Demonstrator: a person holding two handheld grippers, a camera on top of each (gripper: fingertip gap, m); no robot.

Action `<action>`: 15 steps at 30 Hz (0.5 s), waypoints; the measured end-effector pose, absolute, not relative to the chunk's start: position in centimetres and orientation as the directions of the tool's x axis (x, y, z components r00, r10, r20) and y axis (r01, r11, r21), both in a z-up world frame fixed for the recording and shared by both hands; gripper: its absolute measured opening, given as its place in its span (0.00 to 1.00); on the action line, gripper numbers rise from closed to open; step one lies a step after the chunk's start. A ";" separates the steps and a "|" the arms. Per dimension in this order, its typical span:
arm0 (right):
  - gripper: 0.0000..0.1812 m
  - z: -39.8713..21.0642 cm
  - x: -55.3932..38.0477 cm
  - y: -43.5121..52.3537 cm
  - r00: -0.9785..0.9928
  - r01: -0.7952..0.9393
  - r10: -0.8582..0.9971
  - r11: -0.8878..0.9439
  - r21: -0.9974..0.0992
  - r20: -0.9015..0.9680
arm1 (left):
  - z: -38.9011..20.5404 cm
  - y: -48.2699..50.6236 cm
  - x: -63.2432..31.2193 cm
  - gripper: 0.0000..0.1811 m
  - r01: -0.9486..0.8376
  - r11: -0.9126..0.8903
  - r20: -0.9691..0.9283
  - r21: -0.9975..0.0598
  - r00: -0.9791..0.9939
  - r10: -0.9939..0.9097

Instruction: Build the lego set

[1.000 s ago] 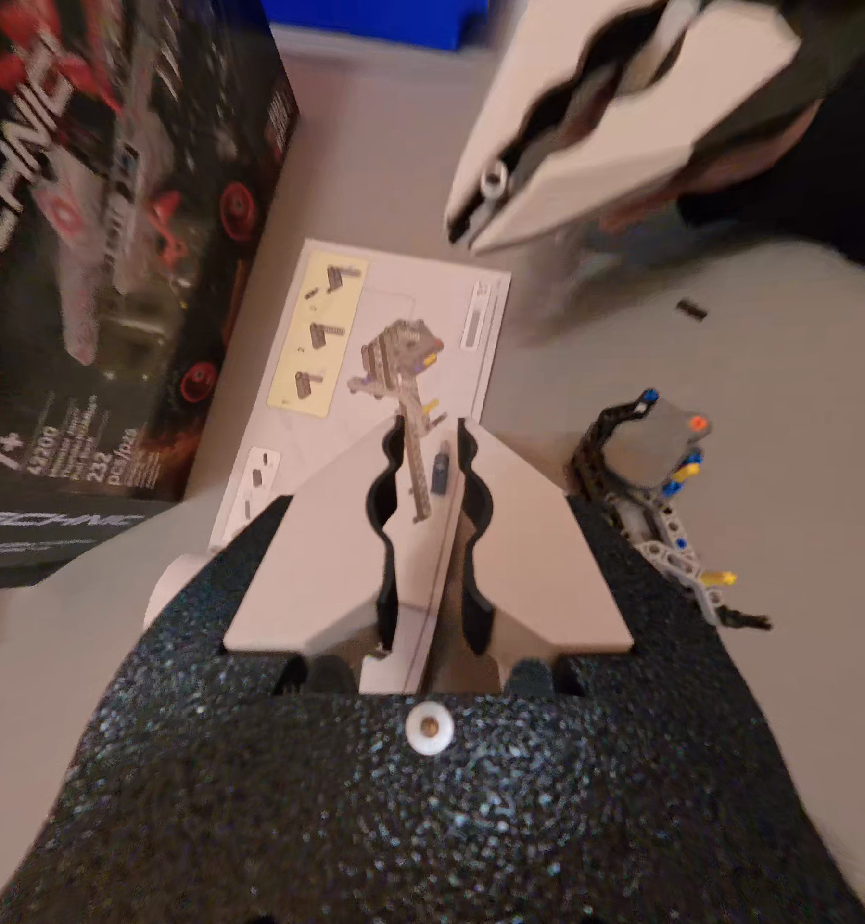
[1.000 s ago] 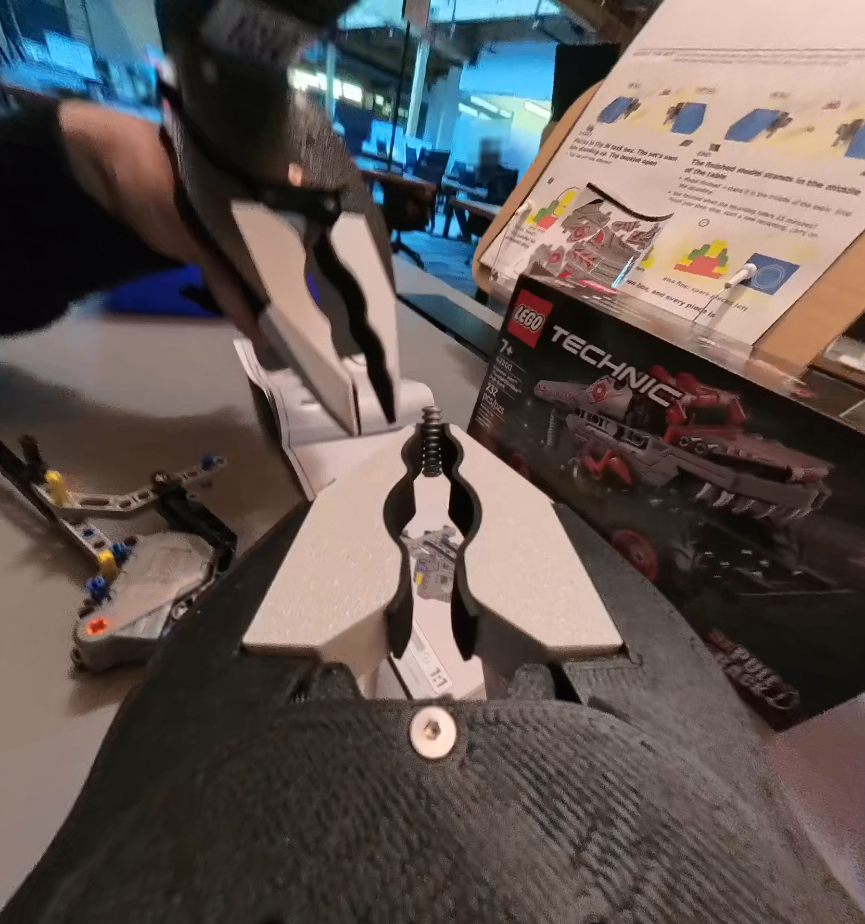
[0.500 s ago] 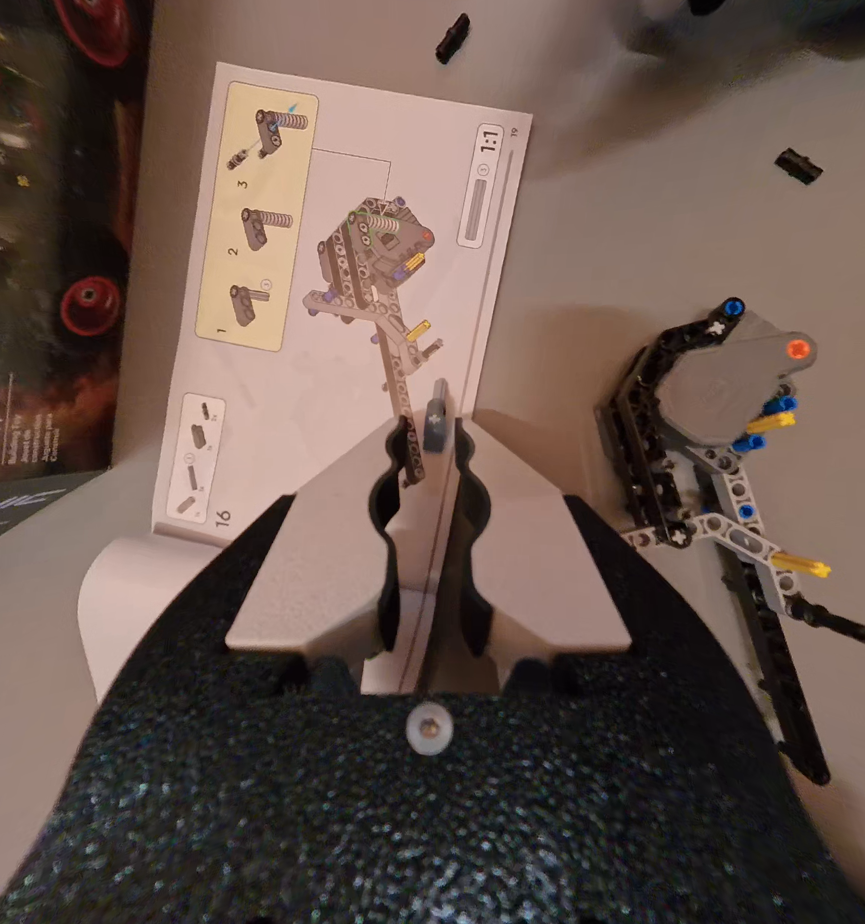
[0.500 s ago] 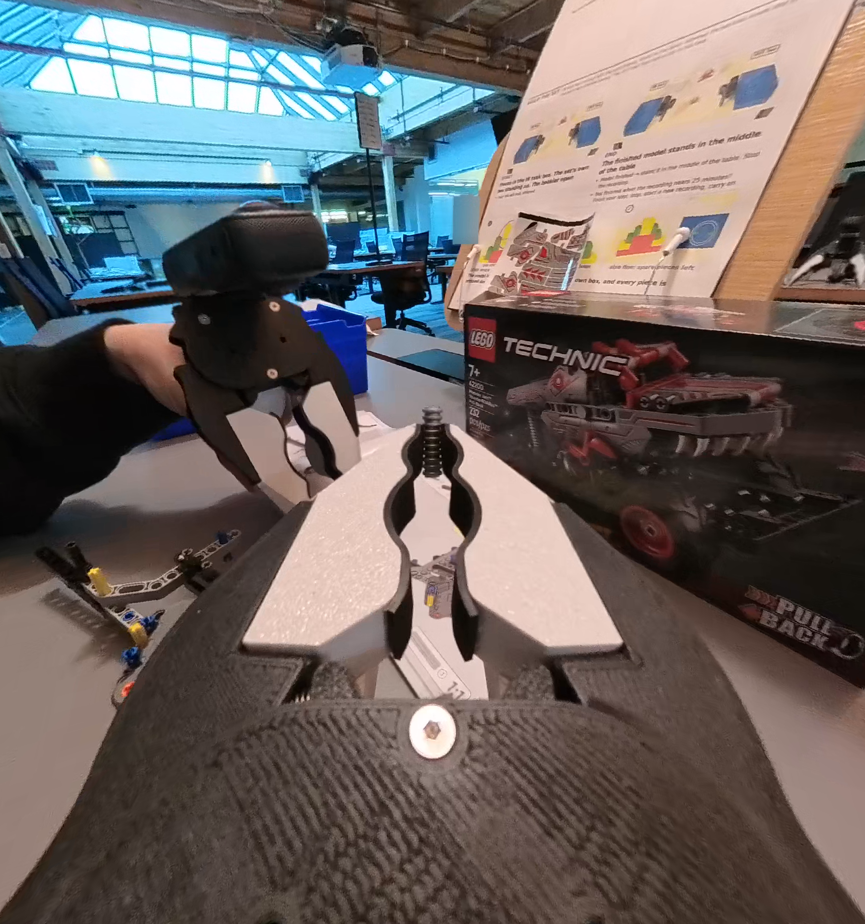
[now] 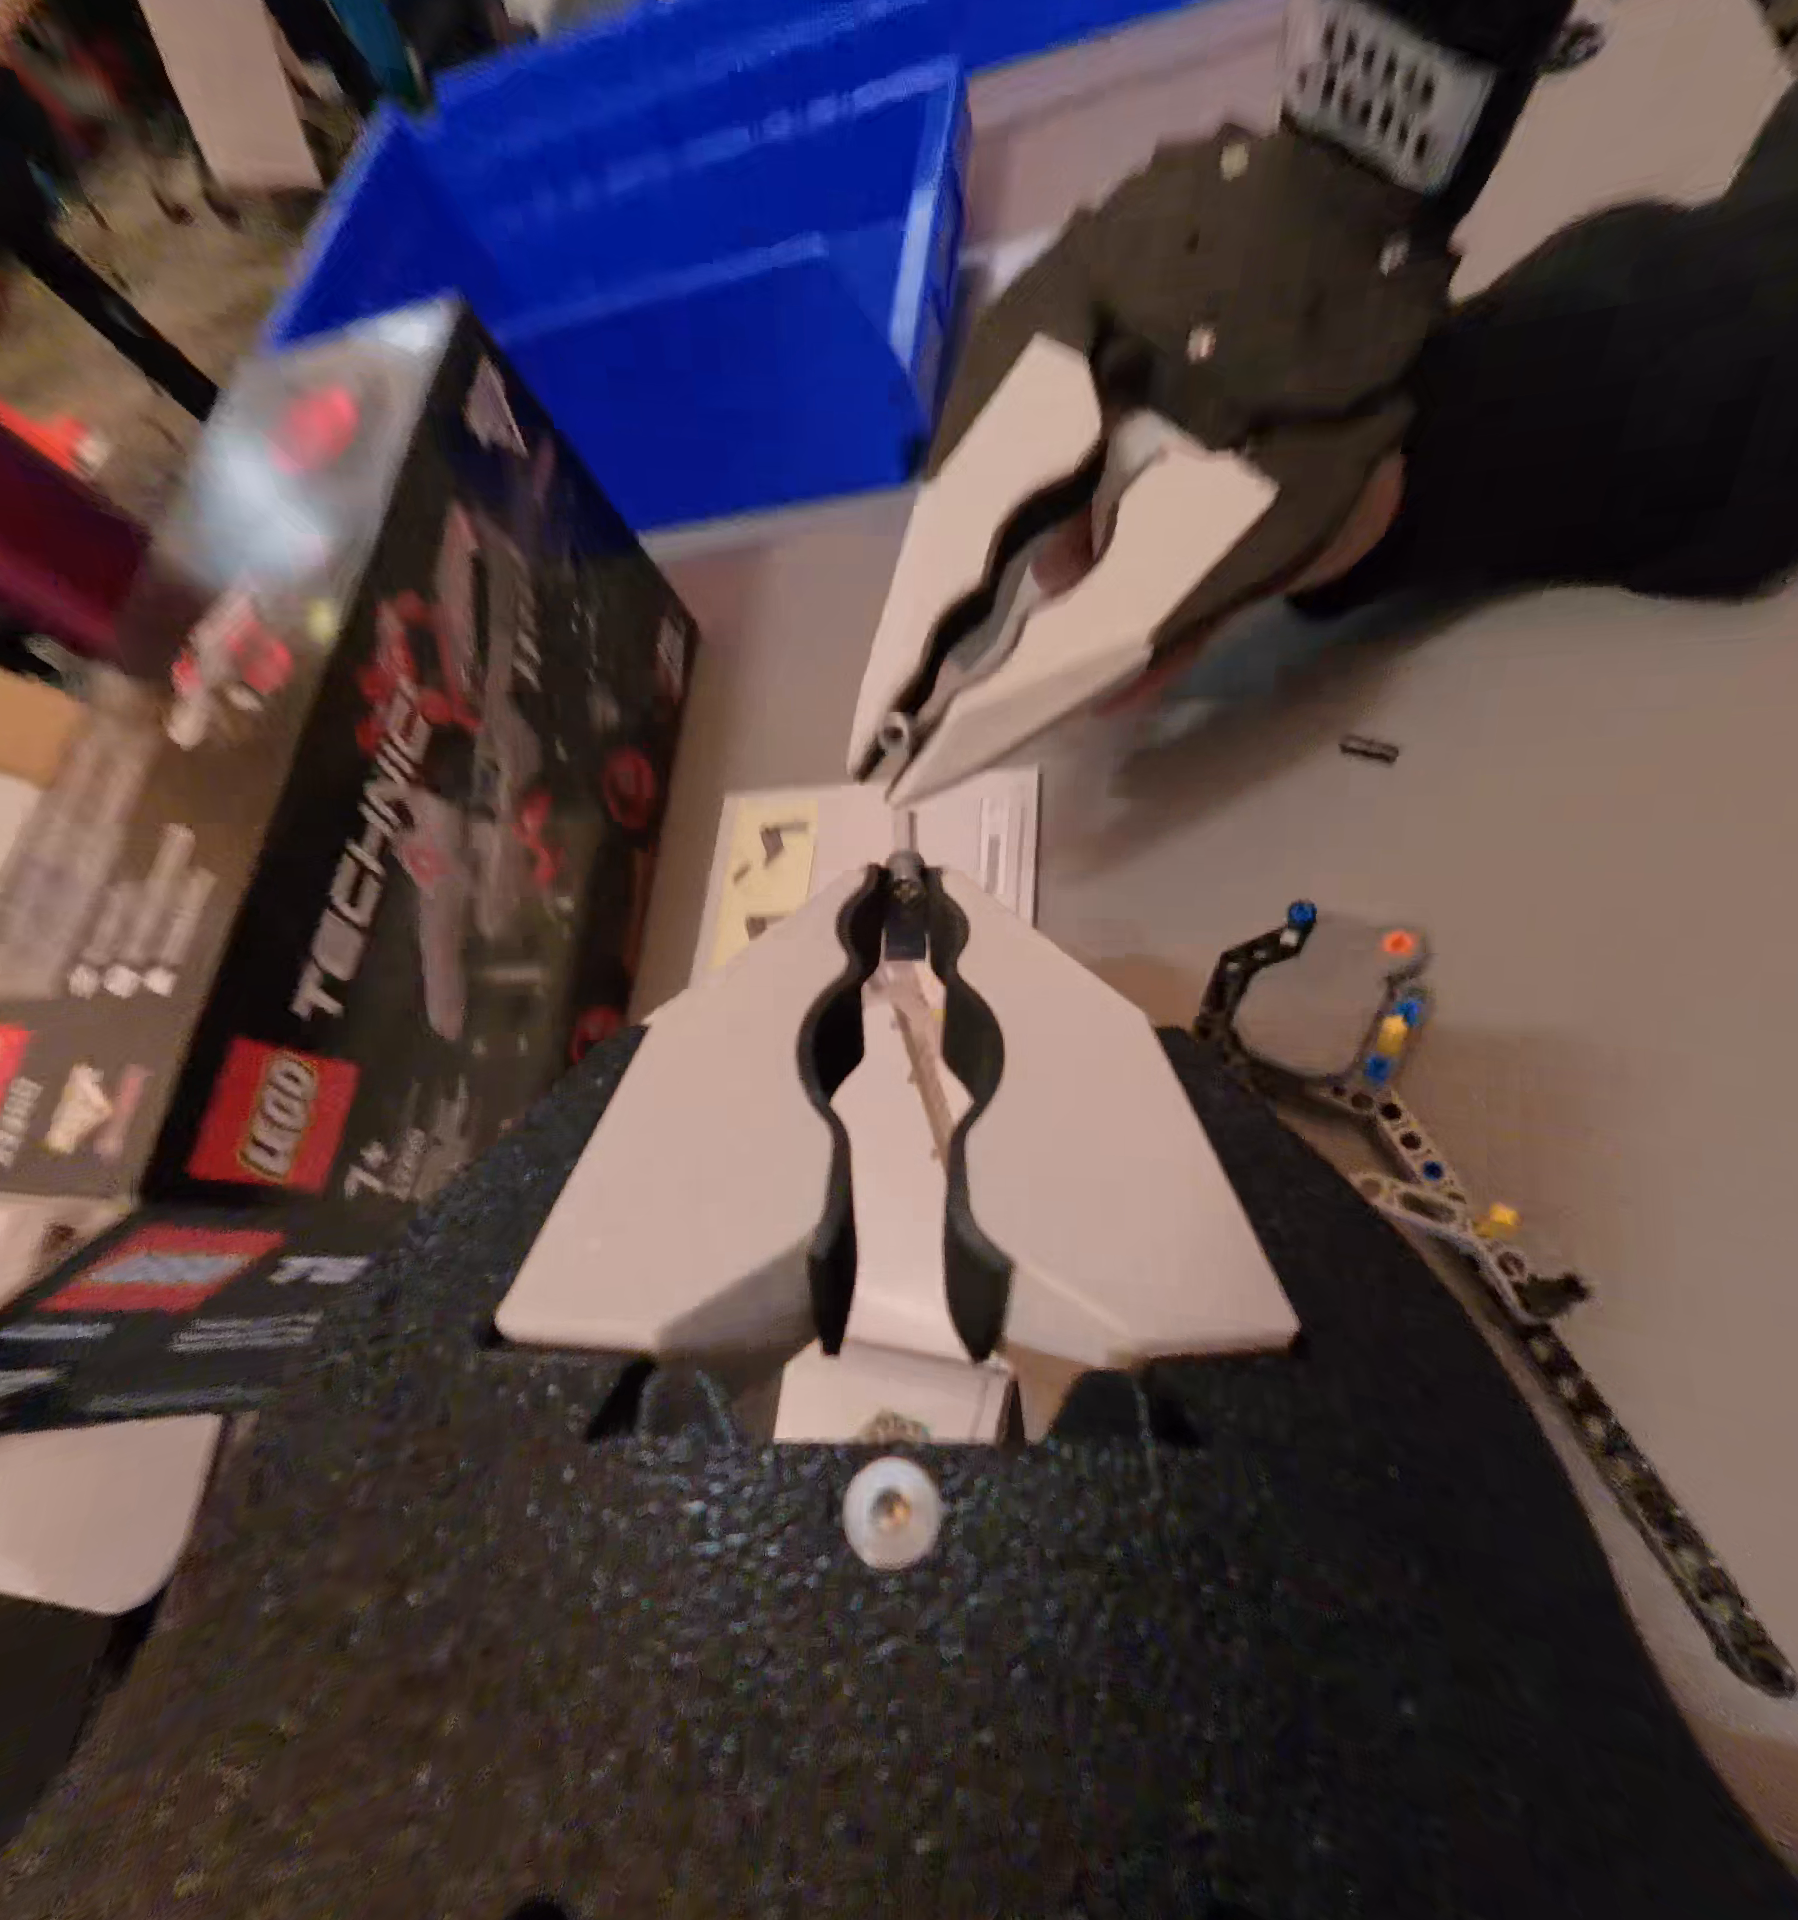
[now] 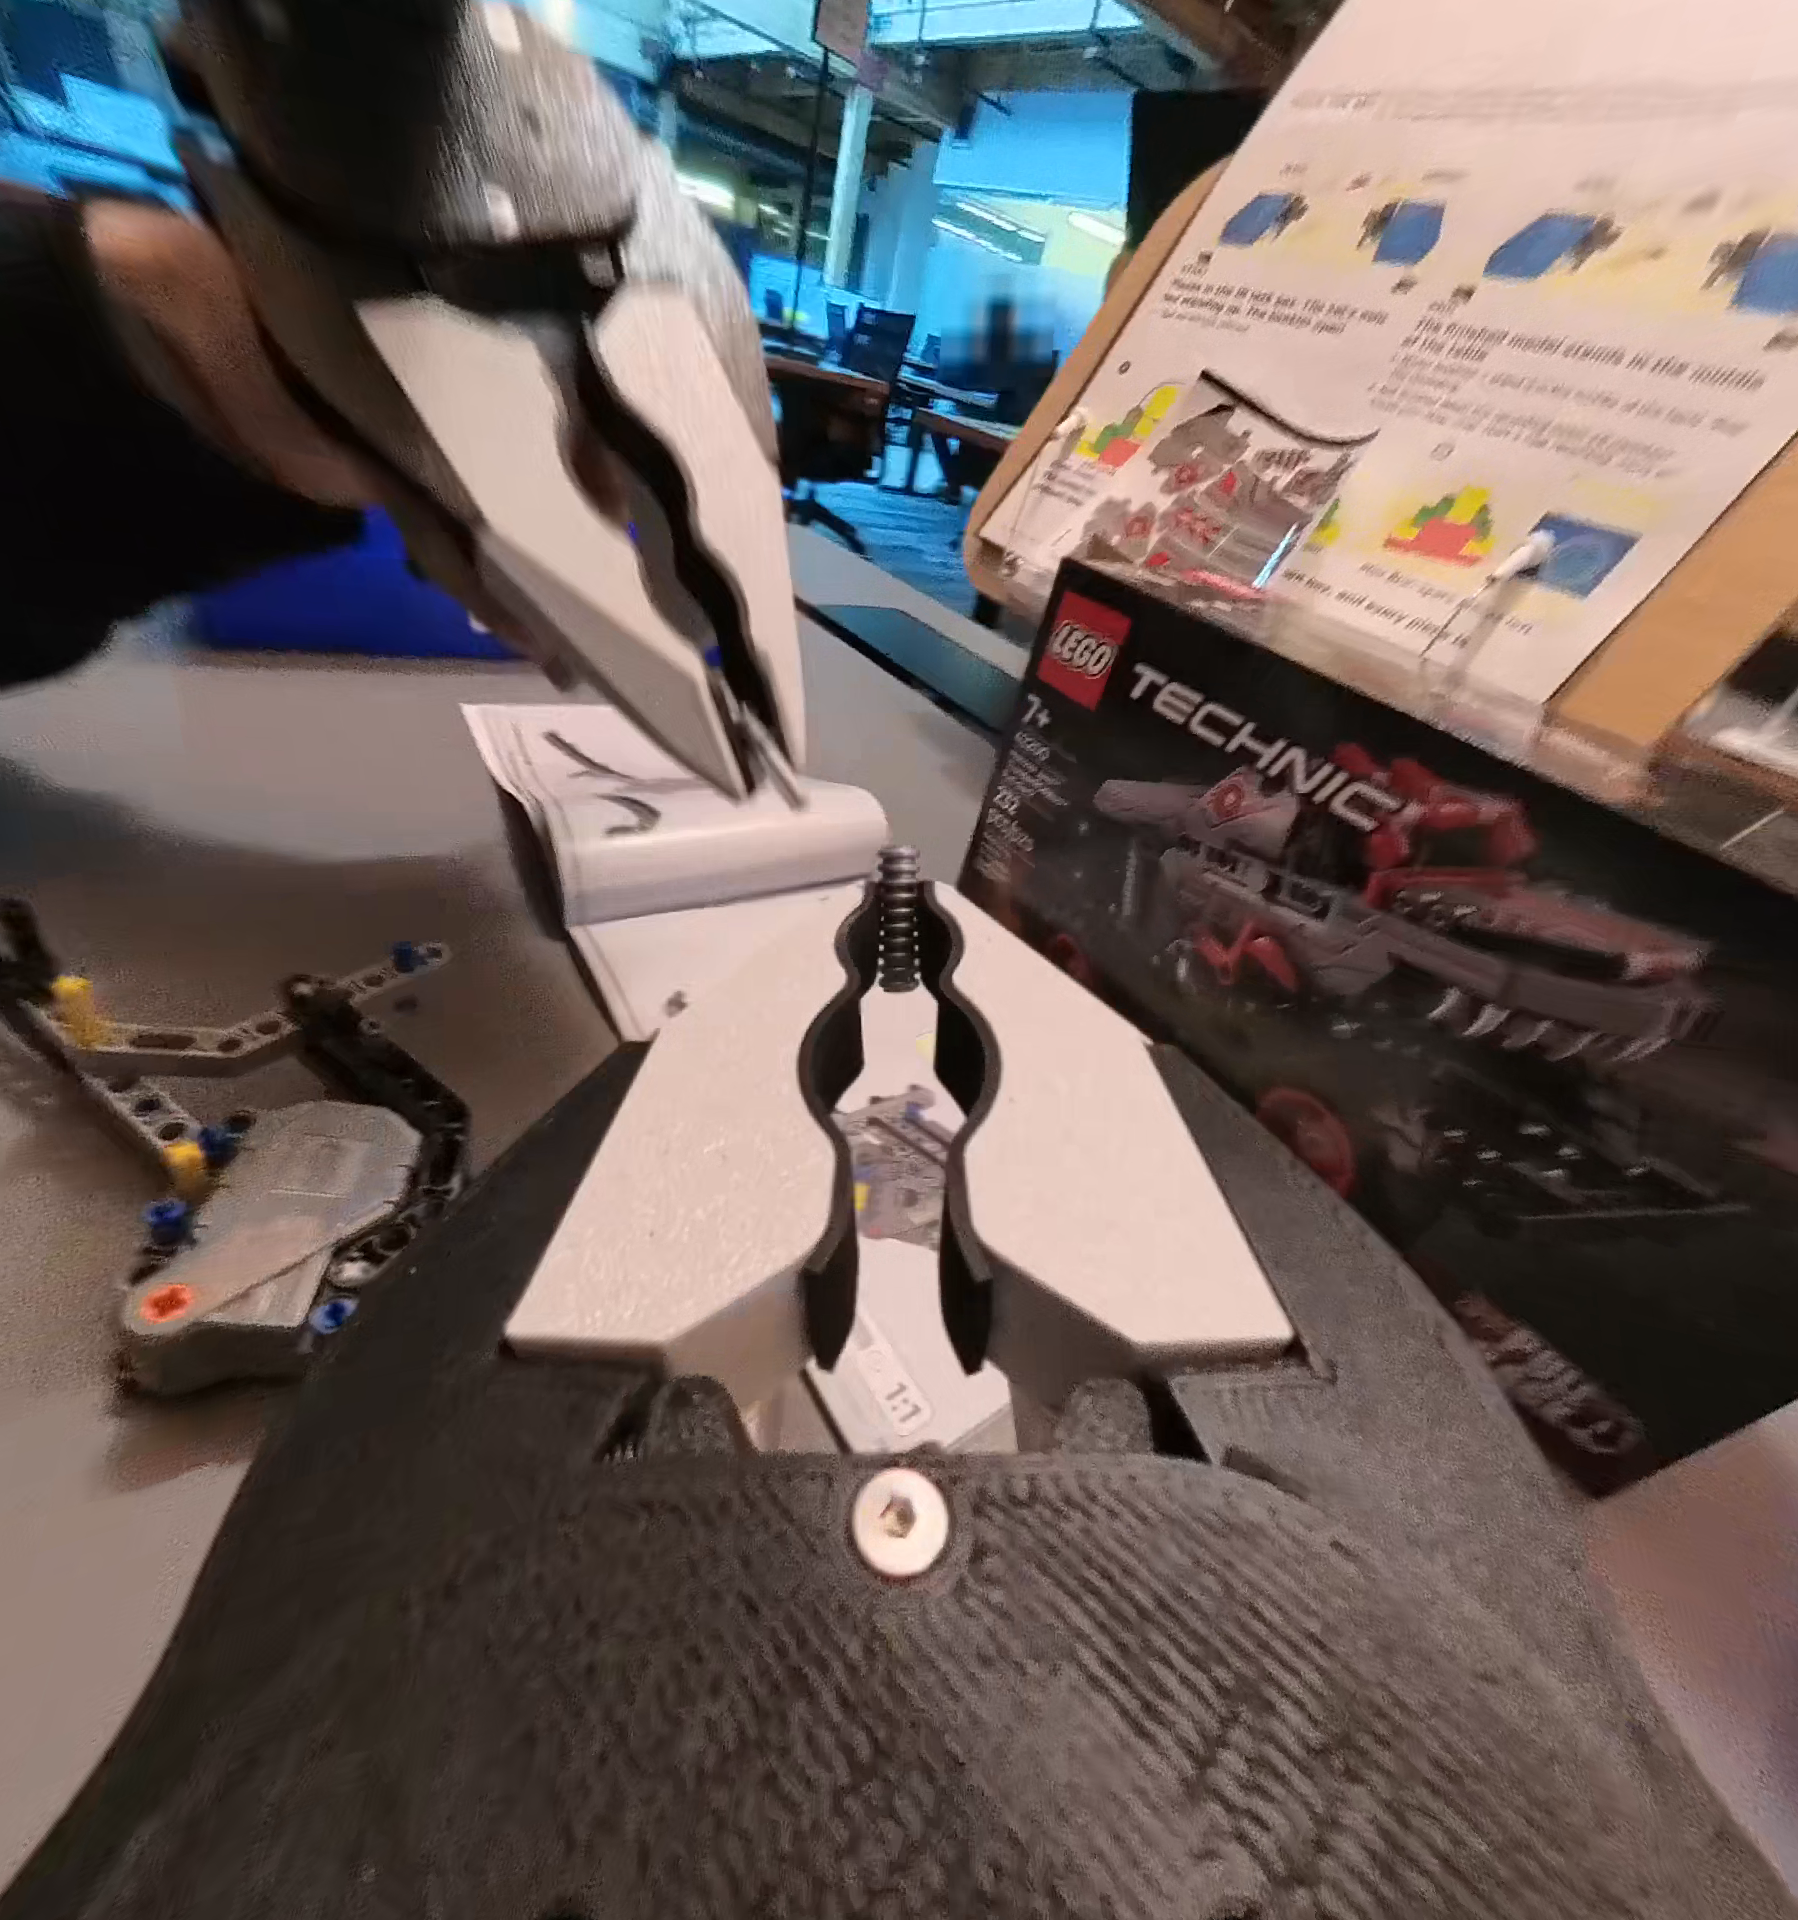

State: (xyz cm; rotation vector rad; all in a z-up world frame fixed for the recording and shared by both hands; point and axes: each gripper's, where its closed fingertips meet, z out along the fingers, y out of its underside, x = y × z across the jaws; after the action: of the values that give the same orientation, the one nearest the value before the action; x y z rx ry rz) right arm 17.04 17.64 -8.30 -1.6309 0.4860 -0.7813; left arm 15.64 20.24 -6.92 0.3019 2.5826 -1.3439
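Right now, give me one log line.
left gripper: shut on small grey piece | right gripper: shut on spring | tips near, apart | chassis: on table

The left wrist view looked steeply down over its tongs [image 5: 900, 894] at the worktop [image 5: 1497, 831], somewhat blurred. The right wrist view sat low, facing nearly level across it. Both shared the instruction booklet [image 6: 666, 831], the set's box [image 5: 438, 831] and the half-built model [image 6: 271, 1164].

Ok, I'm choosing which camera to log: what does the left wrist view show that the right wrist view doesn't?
Left only: a loose black pin on the table, and a clear look at the grey piece in the left tongs. Right only: the board behind the box. Both: box, manual, build, and the spring in the right tongs.
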 end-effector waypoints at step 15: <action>0.03 -8.2 16.6 18.7 0.471 0.328 -0.567 -0.599 -0.730 0.676 | -7.2 19.5 15.1 0.03 0.479 0.656 -0.532 -0.584 -0.836 0.137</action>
State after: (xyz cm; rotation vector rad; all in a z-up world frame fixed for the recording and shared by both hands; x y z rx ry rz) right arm 16.56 18.72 -8.20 -1.8273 0.2011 -1.2614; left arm 15.07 19.52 -7.25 0.4809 2.4275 -1.0372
